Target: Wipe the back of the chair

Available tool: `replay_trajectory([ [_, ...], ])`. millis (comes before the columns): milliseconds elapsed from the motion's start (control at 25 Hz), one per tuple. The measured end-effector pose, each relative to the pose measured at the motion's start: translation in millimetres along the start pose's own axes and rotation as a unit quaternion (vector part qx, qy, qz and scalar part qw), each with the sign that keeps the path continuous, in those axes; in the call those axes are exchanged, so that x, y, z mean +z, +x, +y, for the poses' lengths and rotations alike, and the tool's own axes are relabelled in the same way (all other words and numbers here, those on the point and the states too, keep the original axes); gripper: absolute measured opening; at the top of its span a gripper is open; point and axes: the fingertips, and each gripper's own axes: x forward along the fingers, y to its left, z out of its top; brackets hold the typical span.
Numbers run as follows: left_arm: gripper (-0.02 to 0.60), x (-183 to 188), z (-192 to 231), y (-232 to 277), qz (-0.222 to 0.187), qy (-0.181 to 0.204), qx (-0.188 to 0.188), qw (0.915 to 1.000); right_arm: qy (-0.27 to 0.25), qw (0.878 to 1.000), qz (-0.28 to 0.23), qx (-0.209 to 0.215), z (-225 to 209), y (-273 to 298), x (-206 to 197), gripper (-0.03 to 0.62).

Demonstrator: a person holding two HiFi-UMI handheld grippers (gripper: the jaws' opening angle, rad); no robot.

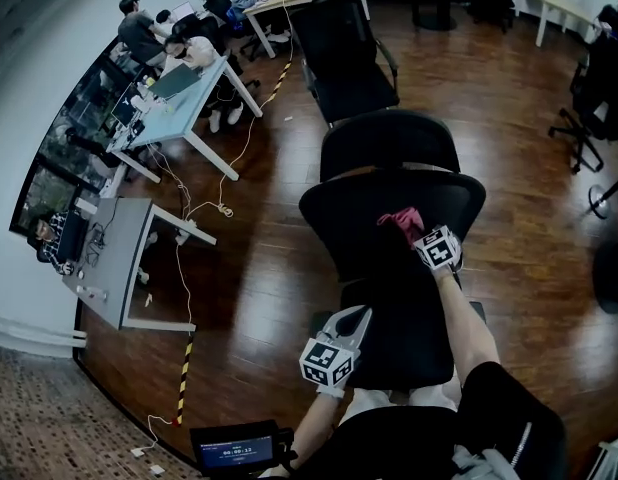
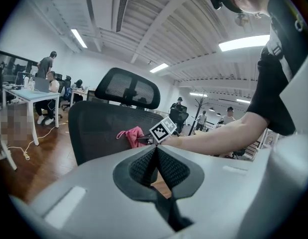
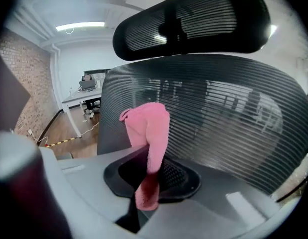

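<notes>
— How far along is the wiping?

— Under way, I'd judge. The chair (image 1: 394,268) shows no trace of what is already wiped, so most of its back may still be left.

— Where is the cloth?

— The pink cloth (image 3: 149,128) is at the mesh of the chair's back, high and near the middle, just below the headrest (image 1: 389,143).

— And the grippers?

— The right gripper (image 3: 151,158) has its fingers pinched on the cloth. The left gripper (image 2: 156,151) hangs by the chair's seat, fingers together on nothing.

— Any containers?

— None by the chair.
</notes>
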Motion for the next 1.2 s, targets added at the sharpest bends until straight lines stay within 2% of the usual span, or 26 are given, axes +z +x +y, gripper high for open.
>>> replay_trajectory([
  [520, -0.009, -4, -54, 46, 0.021, 0.03, -0.042, 0.9985, 0.062, 0.995, 0.004, -0.075, -96, -71, -63, 0.04],
  [840, -0.009, -11, -70, 49, 0.028, 0.037, -0.051, 0.9976, 0.104, 0.988, 0.014, -0.118, -134, -98, -97, 0.04],
  [920, -0.009, -14, -71, 46, 0.031, 0.038, -0.05, 0.9976, 0.119, 0.983, 0.015, -0.139, -146, -106, -106, 0.04],
  [1080, -0.009, -25, -66, 39, 0.041, 0.034, -0.044, 0.9976, 0.171, 0.965, 0.02, -0.197, -167, -123, -125, 0.04],
  [1200, -0.009, -32, -59, 33, 0.045, 0.026, -0.041, 0.9978, 0.171, 0.964, 0.029, -0.201, -160, -117, -127, 0.04],
])
